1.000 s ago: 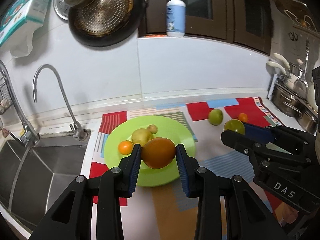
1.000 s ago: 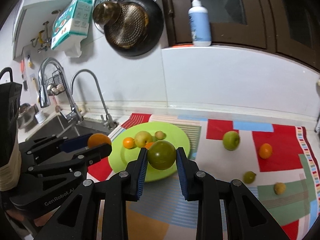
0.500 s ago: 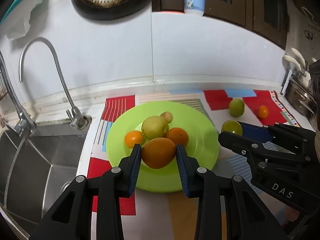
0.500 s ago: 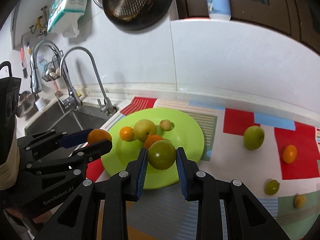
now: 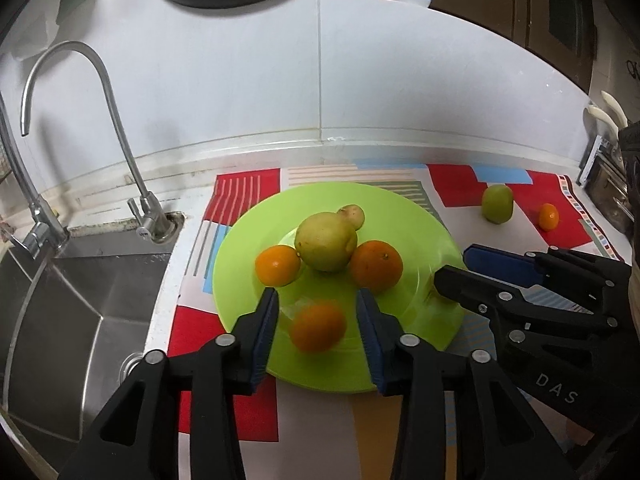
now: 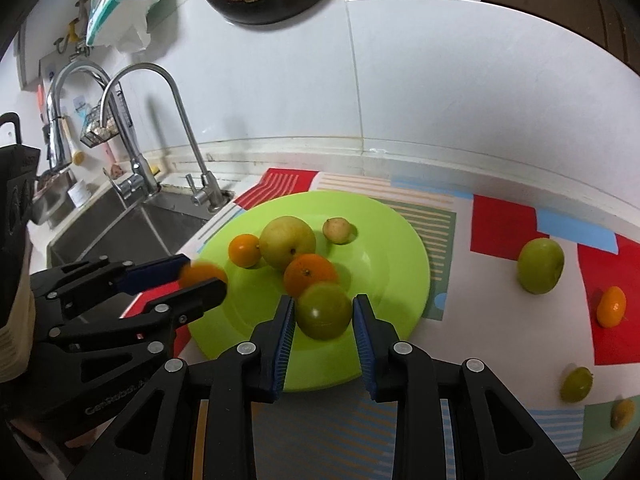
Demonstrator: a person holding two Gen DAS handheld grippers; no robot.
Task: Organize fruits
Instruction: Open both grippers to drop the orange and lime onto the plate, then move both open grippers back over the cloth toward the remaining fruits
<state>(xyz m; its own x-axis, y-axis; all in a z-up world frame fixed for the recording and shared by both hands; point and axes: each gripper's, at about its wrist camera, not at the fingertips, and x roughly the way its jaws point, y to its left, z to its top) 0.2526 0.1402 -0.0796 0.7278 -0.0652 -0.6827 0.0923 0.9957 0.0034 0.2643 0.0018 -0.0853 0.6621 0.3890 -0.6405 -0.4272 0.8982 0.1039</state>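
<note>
Our left gripper (image 5: pixel 316 320) just let go: a second ago the pads were clamped on the orange fruit (image 5: pixel 317 327) with the gripper up above the near side of the green plate (image 5: pixel 240 276), and now the jaws are opening, there's daylight on both sides, and the fruit is a motion-blurred smear dropping between them onto the plate's near edge. Both of our hands have come down lower over the plate since then, too. So that's another one basically delivered, assuming it doesn't roll off the rim, which it might since it's round and landing close to the lip. On the plate already, going left to right: a small mandarin (image 5: pixel 278 265), a yellowish pear-ish fruit (image 5: pixel 326 243) with a tiny beige one (image 5: pixel 352 216) tucked behind it, and a bigger orange (image 5: pixel 376 265), all bunched near the middle. Next over, our right gripper (image 6: pixel 324 314) is clamped tight on a glossy olive-green tomato-looking fruit (image 6: pixel 323 311), held over the plate's near side just in front of that orange, not released yet. Further right on the table's patchwork mat (image 6: pixel 500 224) there's more work waiting: a green apple-like one (image 6: pixel 541 266), a small orange one (image 6: pixel 611 306), a little green one (image 6: pixel 576 384) and a yellowish one (image 6: pixel 622 413) near the corner.
</note>
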